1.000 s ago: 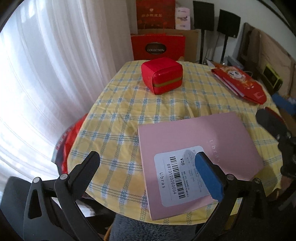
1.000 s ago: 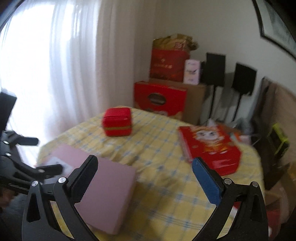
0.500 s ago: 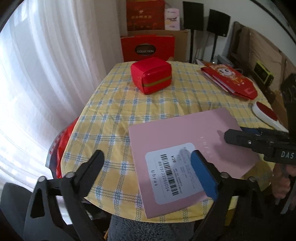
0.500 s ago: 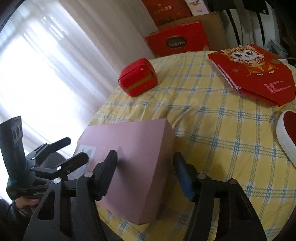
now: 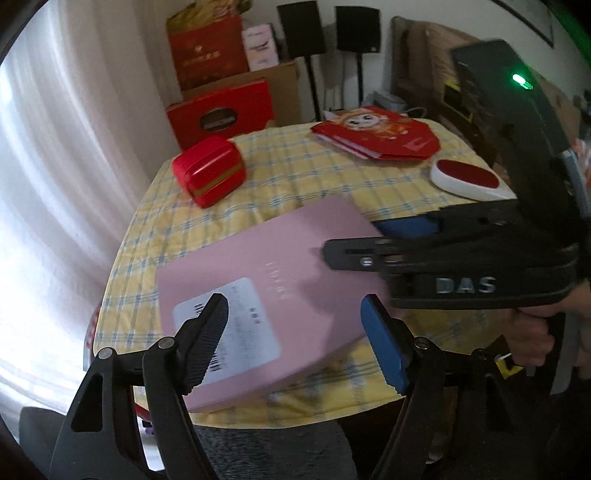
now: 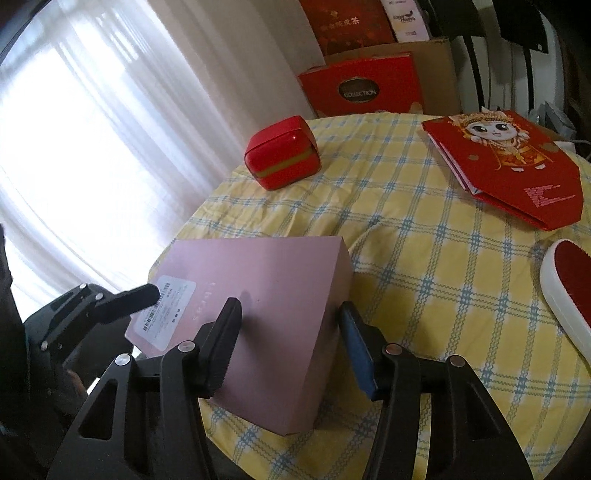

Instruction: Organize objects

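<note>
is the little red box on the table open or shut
Shut: the red box sits with its lid down flush over the gold band, with no gap showing in either view.

Bright daylight pours through sheer white curtains (image 6: 92, 140) at 9 o'clock. Two black speakers (image 5: 328, 29) on stands sit against the white wall (image 5: 417, 14) around 12.
</note>
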